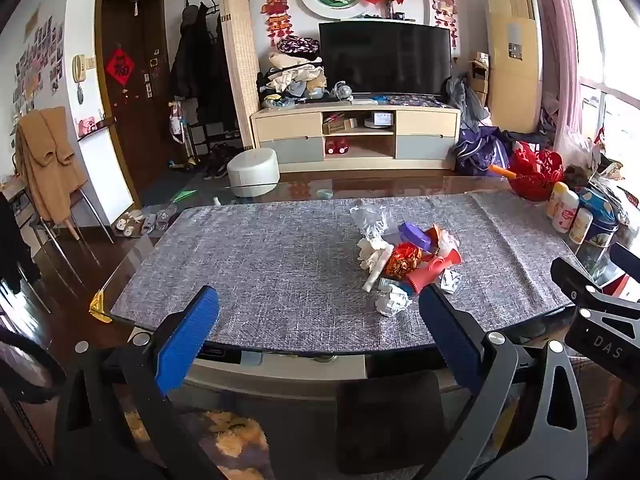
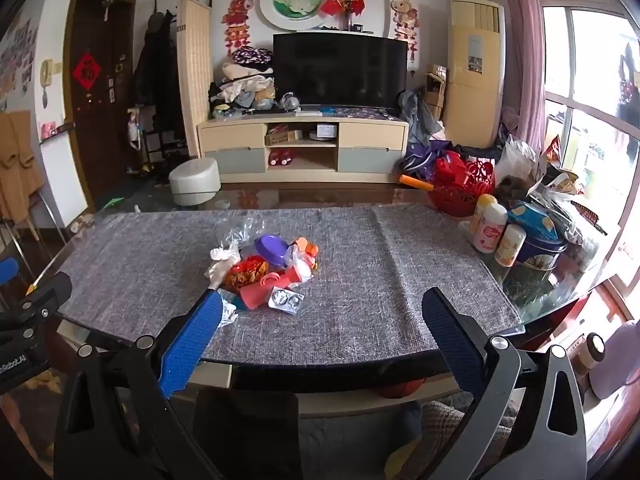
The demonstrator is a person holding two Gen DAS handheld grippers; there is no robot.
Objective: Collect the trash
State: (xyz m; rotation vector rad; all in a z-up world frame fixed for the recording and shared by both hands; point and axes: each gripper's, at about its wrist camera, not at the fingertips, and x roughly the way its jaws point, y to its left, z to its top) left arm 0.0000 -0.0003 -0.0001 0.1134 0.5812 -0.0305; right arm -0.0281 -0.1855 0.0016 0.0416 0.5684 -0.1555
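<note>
Left tool: the left tool (image 1: pixel 316 332), blue-padded, stands spread as wide as it goes at the lower centre of the left wrist view, holding nothing, short of the near edge of the table.
Right tool: the right tool (image 2: pixel 324 332) is likewise wide open and empty, low in its own view.
Trash: a small heap of mixed trash (image 2: pixel 260 272) lies mid-frame on the grey woven cloth covering the glass-edged table (image 2: pixel 360 364); in it are crumpled white paper balls (image 1: pixel 394 300), a purple plastic lid (image 2: pixel 272 249), a red-and-gold foil wrapper (image 1: pixel 403 261), a clear crinkled plastic bag (image 1: pixel 370 220) and a silver blister pack (image 2: pixel 286 300).
Risk, scatter: the pieces overlap loosely, so closing on one would likely nudge its neighbours apart (the paper balls look lightest).
Risk, slip: the flat blister pack and the thin bag offer little for the pads to bite on.
Risk, cloth: a low pinch could catch the cloth and drag it.
Risk, collision: both tools aim at one heap and could meet.
Risk, bystanders: the white bottles (image 2: pixel 490 228) and blue round tin (image 2: pixel 540 248) at the right of the frame are no trash.
Bin: none in view.
</note>
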